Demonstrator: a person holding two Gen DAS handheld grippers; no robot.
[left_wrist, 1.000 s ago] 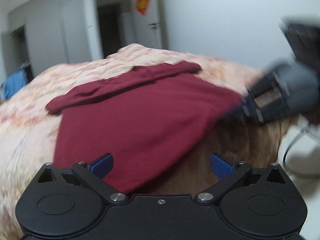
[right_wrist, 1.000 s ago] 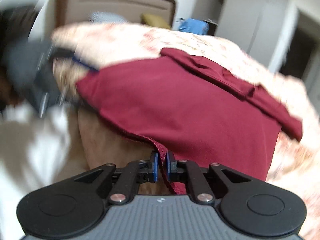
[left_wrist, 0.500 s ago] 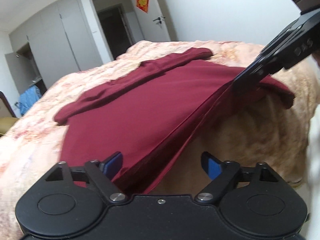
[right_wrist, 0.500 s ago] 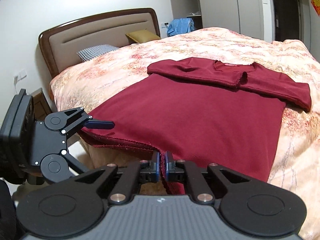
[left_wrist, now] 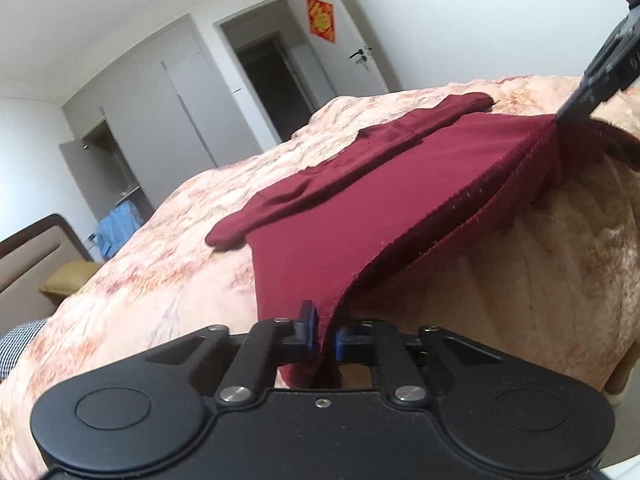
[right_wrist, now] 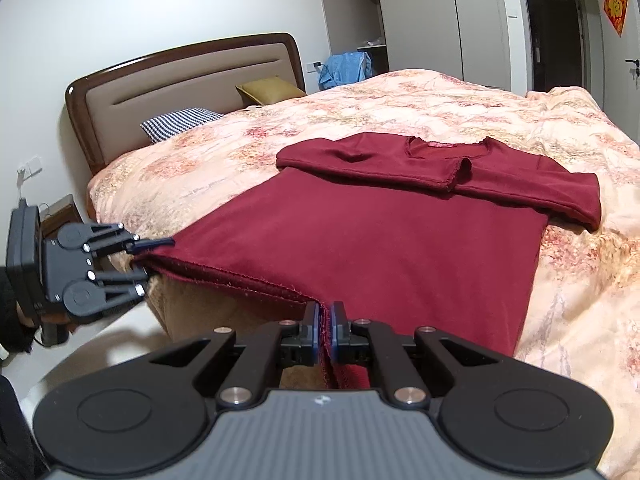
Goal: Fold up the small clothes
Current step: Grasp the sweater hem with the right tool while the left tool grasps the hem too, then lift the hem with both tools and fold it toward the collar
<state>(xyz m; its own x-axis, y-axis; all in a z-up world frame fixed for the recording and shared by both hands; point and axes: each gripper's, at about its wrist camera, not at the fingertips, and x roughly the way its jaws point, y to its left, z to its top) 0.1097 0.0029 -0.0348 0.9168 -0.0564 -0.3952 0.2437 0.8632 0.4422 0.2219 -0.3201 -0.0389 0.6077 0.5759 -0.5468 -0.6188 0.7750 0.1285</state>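
A dark red long-sleeved top point(right_wrist: 380, 236) lies flat on the bed, sleeves folded across the chest near the collar. It also shows in the left wrist view point(left_wrist: 360, 208). My left gripper point(left_wrist: 326, 334) is shut on one bottom hem corner at the bed's edge. It appears from outside in the right wrist view point(right_wrist: 154, 258). My right gripper point(right_wrist: 328, 330) is shut on the other hem corner. The hem point(right_wrist: 240, 274) stretches taut between the two, lifted slightly off the bedspread.
The bed has a peach floral bedspread point(right_wrist: 460, 116), a brown headboard point(right_wrist: 188, 84), a checked pillow point(right_wrist: 180, 122) and a mustard pillow point(right_wrist: 272, 90). A blue cloth point(right_wrist: 346, 66) sits by open wardrobes. A doorway point(left_wrist: 276, 76) lies beyond the bed.
My left gripper has closed on the hem corner; it was open half a second ago. The hem is now pulled taut between both grippers. My right gripper stays shut.
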